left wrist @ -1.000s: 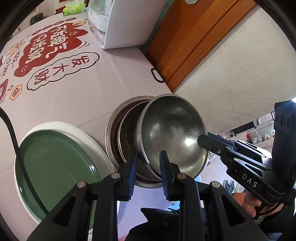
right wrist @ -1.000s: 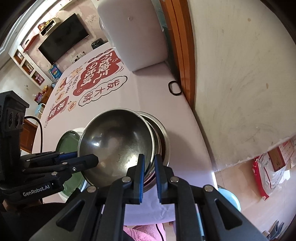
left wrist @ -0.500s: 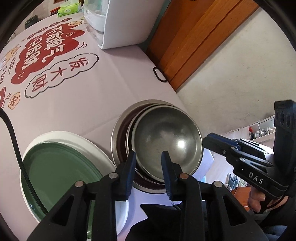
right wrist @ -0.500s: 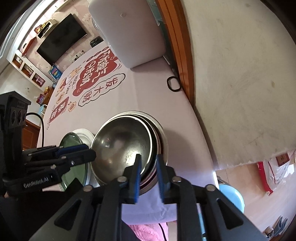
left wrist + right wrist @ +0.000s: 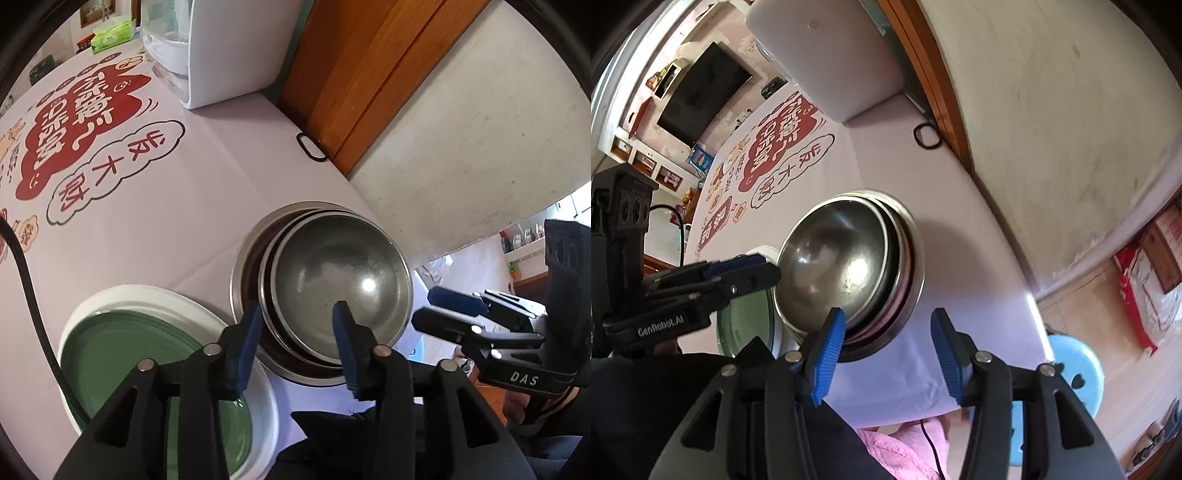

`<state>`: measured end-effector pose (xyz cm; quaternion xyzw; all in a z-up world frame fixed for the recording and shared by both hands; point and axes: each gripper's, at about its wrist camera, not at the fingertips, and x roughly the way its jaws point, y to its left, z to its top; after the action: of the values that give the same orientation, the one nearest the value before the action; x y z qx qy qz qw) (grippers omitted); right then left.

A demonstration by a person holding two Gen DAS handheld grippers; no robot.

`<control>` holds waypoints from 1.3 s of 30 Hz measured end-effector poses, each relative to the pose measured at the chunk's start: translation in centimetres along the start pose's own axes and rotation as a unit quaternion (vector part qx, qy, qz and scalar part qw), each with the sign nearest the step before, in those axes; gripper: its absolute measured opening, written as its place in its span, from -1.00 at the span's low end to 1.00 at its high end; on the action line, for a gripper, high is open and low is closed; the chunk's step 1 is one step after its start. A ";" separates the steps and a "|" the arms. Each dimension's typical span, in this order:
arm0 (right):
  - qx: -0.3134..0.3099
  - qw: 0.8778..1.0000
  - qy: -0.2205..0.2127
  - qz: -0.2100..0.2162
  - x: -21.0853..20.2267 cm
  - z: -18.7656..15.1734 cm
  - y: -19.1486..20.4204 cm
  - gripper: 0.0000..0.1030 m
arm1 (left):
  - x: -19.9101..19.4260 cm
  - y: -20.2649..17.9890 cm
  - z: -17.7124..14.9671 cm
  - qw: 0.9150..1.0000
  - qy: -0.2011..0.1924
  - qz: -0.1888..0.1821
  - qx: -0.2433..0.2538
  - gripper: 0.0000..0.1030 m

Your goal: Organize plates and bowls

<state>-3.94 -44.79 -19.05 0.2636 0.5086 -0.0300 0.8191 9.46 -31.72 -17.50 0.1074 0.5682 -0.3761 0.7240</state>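
Nested stack of round stainless-steel bowls sits at the near right of the pink printed counter, top bowl seated slightly off-centre inside the larger ones. Just left of it: round green plate on a white round plate.

Left gripper: fingers released, spread over the stack's near rim, grasping nothing. Right gripper: fingers released, empty, just off the stack's near edge.

Judgement: bowls nested, plates stacked; no loose dishes visible. Task appears nearly done; perhaps centring the top bowl is left.
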 end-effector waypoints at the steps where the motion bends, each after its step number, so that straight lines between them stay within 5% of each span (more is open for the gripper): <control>1: 0.006 1.000 0.004 0.003 0.2 -0.2 -0.1 -0.01 | 0.1 0.1 0.1 1.000 0.001 0.001 0.002 -0.16; 11: 0.081 0.996 0.005 0.047 1.3 -2.3 -1.5 0.08 | 2.4 0.5 1.0 0.998 0.044 0.025 0.021 -0.08; 26: 0.175 0.976 -0.051 0.120 1.6 -3.2 -2.9 0.08 | 5.8 0.9 1.8 0.993 0.095 0.044 0.045 -0.08; 39: 0.208 0.969 -0.059 0.119 2.5 -2.7 -3.7 0.08 | 7.4 1.0 3.0 0.992 0.102 0.021 0.072 -0.07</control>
<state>-6.09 -46.17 -23.55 0.4850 0.4065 -0.0529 0.7724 12.88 -35.85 -23.51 0.2085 0.6080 -0.3881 0.6605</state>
